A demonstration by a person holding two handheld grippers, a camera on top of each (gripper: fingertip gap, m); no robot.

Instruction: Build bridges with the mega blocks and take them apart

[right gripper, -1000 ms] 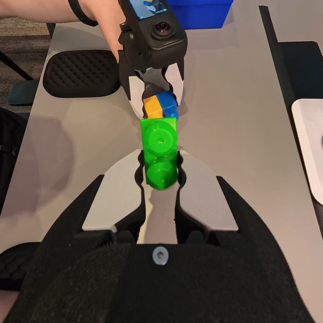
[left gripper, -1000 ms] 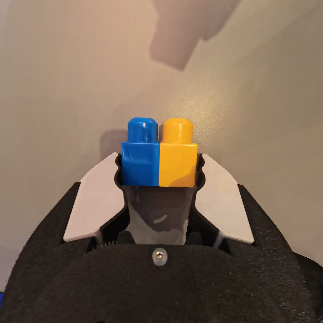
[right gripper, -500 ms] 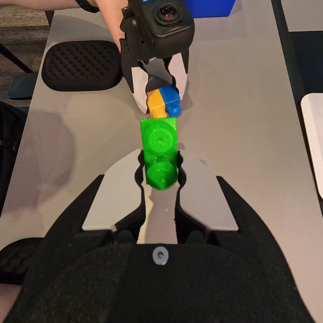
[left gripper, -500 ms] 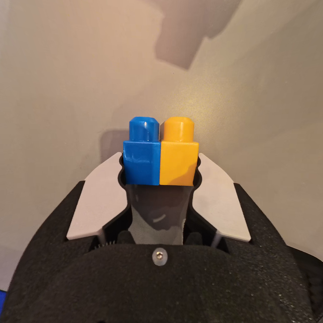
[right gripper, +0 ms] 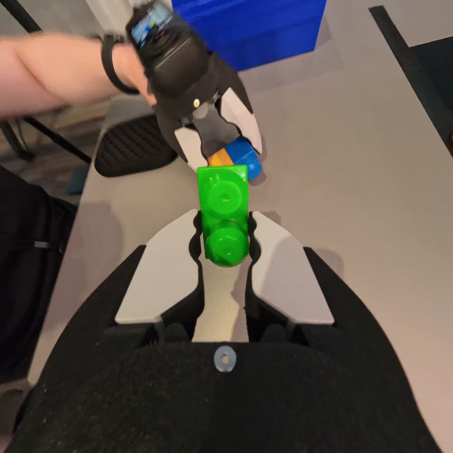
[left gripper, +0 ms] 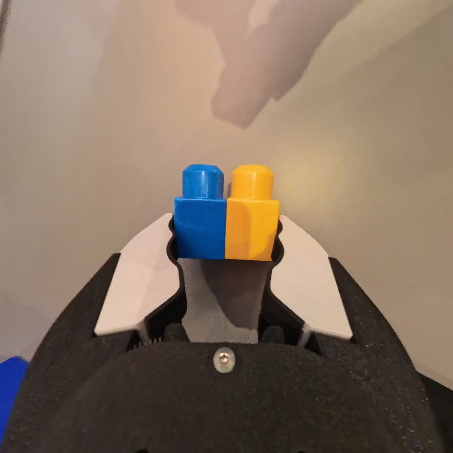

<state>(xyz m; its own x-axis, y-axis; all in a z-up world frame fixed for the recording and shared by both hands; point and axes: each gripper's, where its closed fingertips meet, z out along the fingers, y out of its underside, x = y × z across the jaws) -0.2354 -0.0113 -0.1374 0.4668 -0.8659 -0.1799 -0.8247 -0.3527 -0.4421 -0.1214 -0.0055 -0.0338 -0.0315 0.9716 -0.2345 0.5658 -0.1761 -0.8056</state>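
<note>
My left gripper [left gripper: 226, 230] is shut on two single-stud blocks side by side, a blue block [left gripper: 200, 228] on the left and a yellow block [left gripper: 252, 228] on the right, studs pointing away from the camera toward the table. My right gripper [right gripper: 224, 232] is shut on a green two-stud block [right gripper: 224, 208], studs facing the camera. In the right wrist view the left gripper [right gripper: 225, 149] is just beyond the green block and tilted, holding the blue block [right gripper: 242, 154] and the yellow block [right gripper: 220, 158] over the grey table [right gripper: 331, 196]. The green block's far end overlaps them.
A blue bin [right gripper: 250, 29] stands at the table's far end; a corner of it shows in the left wrist view [left gripper: 11, 387]. A black chair seat [right gripper: 132, 147] is beyond the table's left edge. A person's forearm [right gripper: 54, 73] reaches in from the left.
The left gripper has tilted and swung so its camera end points up-left, still holding both blocks. The right wrist view has pulled back and up; the blue bin shows more.
</note>
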